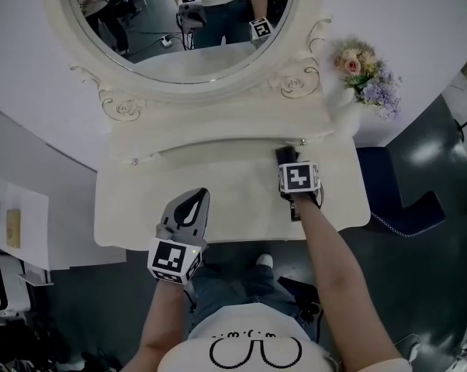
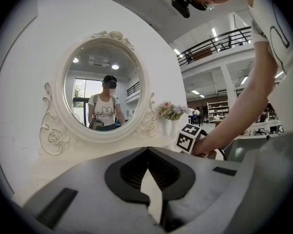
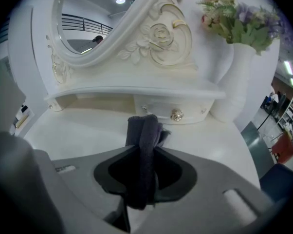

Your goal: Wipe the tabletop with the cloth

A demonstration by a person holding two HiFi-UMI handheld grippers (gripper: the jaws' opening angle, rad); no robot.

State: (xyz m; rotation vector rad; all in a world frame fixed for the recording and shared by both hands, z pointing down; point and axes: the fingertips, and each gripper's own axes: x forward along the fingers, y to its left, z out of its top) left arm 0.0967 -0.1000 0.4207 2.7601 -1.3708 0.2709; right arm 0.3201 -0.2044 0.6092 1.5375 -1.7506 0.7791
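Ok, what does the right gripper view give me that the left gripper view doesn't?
Only the right gripper view: the dark cloth clamped in the right gripper, and the drawer knob behind it. Only the left gripper view: the left gripper, jaws together with nothing between them, the right gripper's marker cube, and the person's reflection in the glass. Both: the oval mirror with its carved frame, and the flowers in their white vase.
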